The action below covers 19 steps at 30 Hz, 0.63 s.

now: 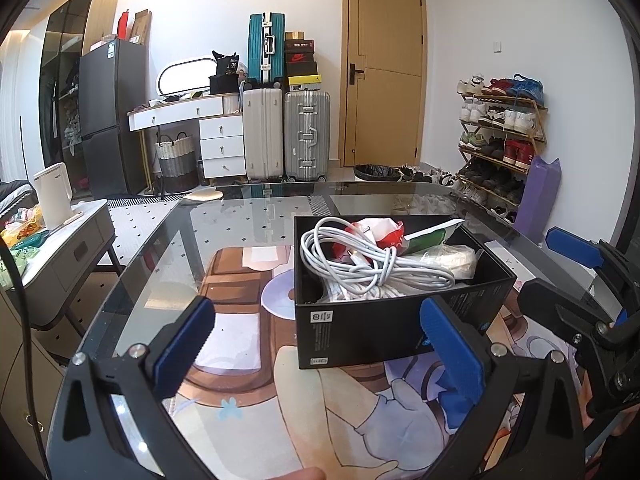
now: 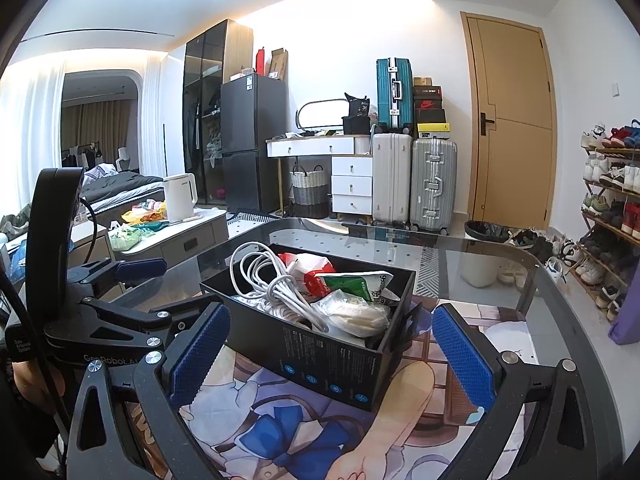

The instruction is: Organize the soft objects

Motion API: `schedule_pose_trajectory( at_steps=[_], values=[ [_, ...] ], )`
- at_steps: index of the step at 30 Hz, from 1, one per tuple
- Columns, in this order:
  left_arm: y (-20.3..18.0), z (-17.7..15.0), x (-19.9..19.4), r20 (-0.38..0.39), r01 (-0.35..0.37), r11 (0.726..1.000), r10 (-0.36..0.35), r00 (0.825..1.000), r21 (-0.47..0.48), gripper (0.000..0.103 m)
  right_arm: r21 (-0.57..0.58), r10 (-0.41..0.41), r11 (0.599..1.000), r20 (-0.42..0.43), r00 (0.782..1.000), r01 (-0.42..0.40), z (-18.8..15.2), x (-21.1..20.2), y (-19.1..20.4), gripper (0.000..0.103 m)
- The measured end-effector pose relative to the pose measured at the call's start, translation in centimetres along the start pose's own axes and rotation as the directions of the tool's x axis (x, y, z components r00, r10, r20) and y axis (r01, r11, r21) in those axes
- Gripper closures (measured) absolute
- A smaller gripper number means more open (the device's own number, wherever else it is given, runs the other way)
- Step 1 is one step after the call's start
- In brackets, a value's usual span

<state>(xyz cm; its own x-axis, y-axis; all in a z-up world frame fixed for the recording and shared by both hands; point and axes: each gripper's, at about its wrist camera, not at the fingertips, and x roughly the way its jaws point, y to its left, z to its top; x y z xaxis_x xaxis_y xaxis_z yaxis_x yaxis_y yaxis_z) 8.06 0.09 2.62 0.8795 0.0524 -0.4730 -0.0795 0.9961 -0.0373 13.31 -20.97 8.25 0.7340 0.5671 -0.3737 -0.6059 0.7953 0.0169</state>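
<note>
Soft objects are gathered inside a black box [image 1: 400, 320] that stands on the glass surface [image 1: 248, 216], over a printed mat [image 1: 248, 360]. A coiled white cable [image 1: 360, 264] fills the left half; a red-and-white bag [image 1: 380, 230], a green-and-white packet [image 2: 360, 284] and a clear-wrapped pale bundle [image 2: 356, 314], possibly cloth, fill the rest. Grouping them in one open-topped container keeps loose items together and reachable from above.

The left hand-held gripper [image 1: 320, 348] has its blue pads apart and holds nothing; the box lies just ahead, its near wall between the pads. The right hand-held gripper [image 2: 332, 344] is likewise spread and empty, the box corner just ahead of it.
</note>
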Motion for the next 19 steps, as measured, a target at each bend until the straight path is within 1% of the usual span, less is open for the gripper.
schedule_pose_trajectory(
  at_steps=[19],
  values=[
    [0.08,0.1,-0.1,0.001,-0.006,1.0,0.006,1.0,-0.004,0.0,-0.001,-0.001,1.0,0.0,1.0,0.001,-0.05,-0.01,0.04,0.001]
  ],
)
